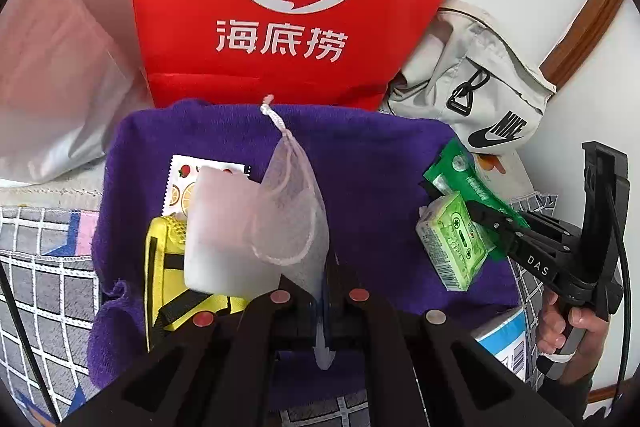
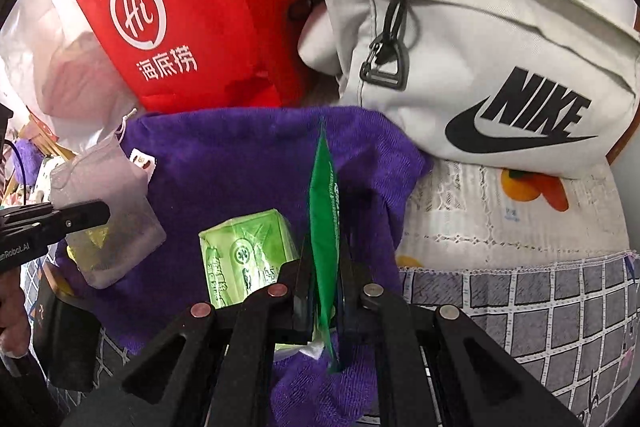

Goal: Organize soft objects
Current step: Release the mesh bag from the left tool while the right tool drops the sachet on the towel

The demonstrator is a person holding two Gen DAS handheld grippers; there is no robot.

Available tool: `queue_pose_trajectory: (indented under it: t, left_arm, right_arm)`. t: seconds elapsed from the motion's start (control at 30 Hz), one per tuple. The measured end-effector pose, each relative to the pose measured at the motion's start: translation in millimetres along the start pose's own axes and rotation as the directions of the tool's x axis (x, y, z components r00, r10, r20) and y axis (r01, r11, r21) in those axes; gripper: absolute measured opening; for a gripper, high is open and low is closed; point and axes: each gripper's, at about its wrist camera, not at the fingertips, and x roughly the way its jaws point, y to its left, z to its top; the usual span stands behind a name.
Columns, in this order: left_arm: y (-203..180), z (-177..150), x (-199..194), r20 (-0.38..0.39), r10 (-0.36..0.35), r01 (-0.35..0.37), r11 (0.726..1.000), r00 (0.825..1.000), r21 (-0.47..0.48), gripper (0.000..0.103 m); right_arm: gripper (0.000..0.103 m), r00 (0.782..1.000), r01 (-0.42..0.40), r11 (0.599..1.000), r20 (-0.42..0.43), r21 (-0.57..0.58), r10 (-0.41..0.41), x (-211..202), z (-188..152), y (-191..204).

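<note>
Two hand-held grippers work over a purple towel (image 1: 360,163) spread on a checked bedcover (image 1: 44,267). The left gripper (image 1: 320,301) is clamped on the lower edge of a translucent mesh drawstring pouch (image 1: 292,203), which stands upright above the towel's near half; the right gripper (image 2: 325,291) is pinched on a flat green packet (image 2: 325,203), held edge-on over the towel's right side. Just left of that packet, a light green tissue pack (image 2: 244,251) lies on the towel. Behind the towel stand a red paper bag (image 1: 280,3) with a white logo and, to its right, a white Nike bag (image 2: 500,75); a clear plastic bag (image 1: 52,59) with something pink inside, too blurred to identify, crowds the towel's far-left corner. A frosted white block (image 1: 224,235), out of focus, covers most of a fruit-print card (image 1: 180,187) and part of a yellow strapped item (image 1: 164,275) on the towel's left. A blue-and-white box (image 1: 504,339) at the towel's near-right corner is largely hidden behind the gripper frame.
</note>
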Motion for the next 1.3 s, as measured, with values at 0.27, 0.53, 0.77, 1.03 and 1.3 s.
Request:
queue_pose_trajectory:
  t: [0.27, 0.53, 0.77, 1.03, 1.3]
  left_arm:
    - [3, 2, -3, -0.01, -0.012, 0.012, 1.0, 1.0, -0.006, 0.014]
    - [-2, 0, -31, 0.045, 0.011, -0.011, 1.0, 0.999, -0.004, 0.058]
    - [0, -11, -58, 0.058, 0.018, -0.017, 1.0, 0.998, -0.021, 0.059]
    - [1, -48, -96, 0.073, 0.026, -0.025, 0.999, 0.997, -0.02, 0.059]
    - [6, -106, -129, 0.076, 0.011, -0.007, 0.999, 0.997, -0.05, 0.059]
  right_arm:
    - [0.034, 0.999, -0.038, 0.999, 0.022, -0.004, 0.038, -12, 0, 2]
    - [0.048, 0.996, -0.061, 0.997, 0.057, -0.056, 0.064, -40, -5, 19]
    - [0.049, 0.995, -0.066, 0.996, 0.077, -0.058, 0.07, -74, -23, 29]
    - [0.05, 0.988, -0.097, 0.995, 0.118, -0.036, 0.101, -124, -71, 50]
    - [0.05, 0.985, -0.138, 0.987, 0.095, -0.083, 0.146, -164, -147, 84]
